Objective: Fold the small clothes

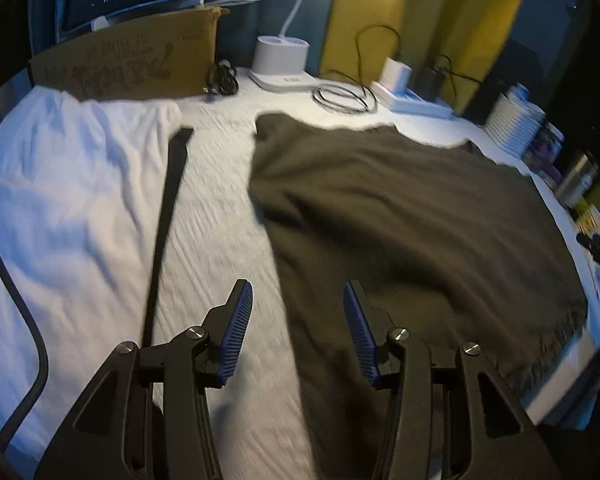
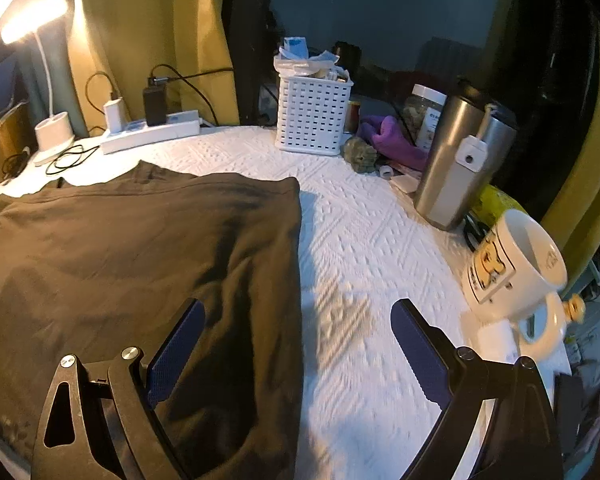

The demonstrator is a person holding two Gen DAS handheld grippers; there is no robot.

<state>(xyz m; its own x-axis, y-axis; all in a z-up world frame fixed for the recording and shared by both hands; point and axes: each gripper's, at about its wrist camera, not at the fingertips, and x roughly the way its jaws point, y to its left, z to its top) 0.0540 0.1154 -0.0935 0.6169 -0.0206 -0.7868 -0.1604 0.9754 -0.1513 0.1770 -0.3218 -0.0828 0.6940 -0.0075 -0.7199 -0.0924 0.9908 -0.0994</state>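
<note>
- Dark garment (image 1: 412,216) lies spread flat on white textured table cover (image 1: 220,208); same garment fills left half of right wrist view.
- Left gripper (image 1: 298,300) above garment's left edge, jaws apart, nothing between them; one finger over bare cover, other over cloth.
- Right gripper (image 2: 298,316) above garment's right edge, jaws wide apart, holding nothing; left finger over cloth, right finger over cover.
- White cloth (image 1: 64,200) bunched at left, a black strap (image 1: 168,216) lying along its right side, apart from dark garment.
- White perforated basket (image 2: 312,116) at back, stuffed with crumpled plastic and paper, blue packet on top; exact contents unclear.
- Clear jar (image 2: 424,114) with white lid behind steel tumbler (image 2: 452,160), holds brownish bits; can't tell what.
- White mug (image 2: 512,268) with yellow print tilted at right edge of cover; interior looks bare.
- Cardboard box (image 1: 140,64) at back left; inside hidden.
- Lamp base (image 2: 54,134) has cup-like wells; contents not visible.
- Power strip (image 2: 152,132) with chargers plugged in.
</note>
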